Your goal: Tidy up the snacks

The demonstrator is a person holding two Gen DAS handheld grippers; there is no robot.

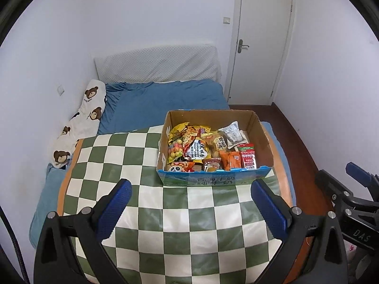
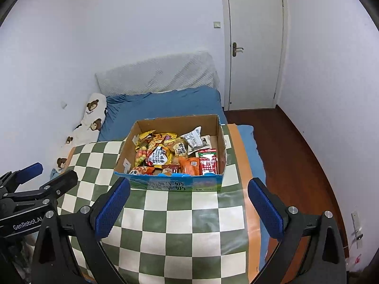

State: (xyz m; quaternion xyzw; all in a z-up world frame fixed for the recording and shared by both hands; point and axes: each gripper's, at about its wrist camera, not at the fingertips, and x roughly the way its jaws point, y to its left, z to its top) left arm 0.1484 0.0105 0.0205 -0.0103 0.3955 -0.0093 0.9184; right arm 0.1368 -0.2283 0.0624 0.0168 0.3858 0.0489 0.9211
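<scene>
- The cardboard box (image 1: 214, 142) sits at the far right corner of the checkered table (image 1: 132, 165), and the snack packets (image 1: 208, 150) all lie heaped inside it.
- The left gripper (image 1: 190, 209) and right gripper (image 2: 188, 209) hover over the near edge, both spread wide and holding nothing.
- This layout fits snacks just gathered or about to be sorted; either way, a careful grip takes 1 packet by its edge, not the heap.
- The right wrist view shows the box's left inner wall and probably a tag there; the left wrist view shows the right wall.
</scene>
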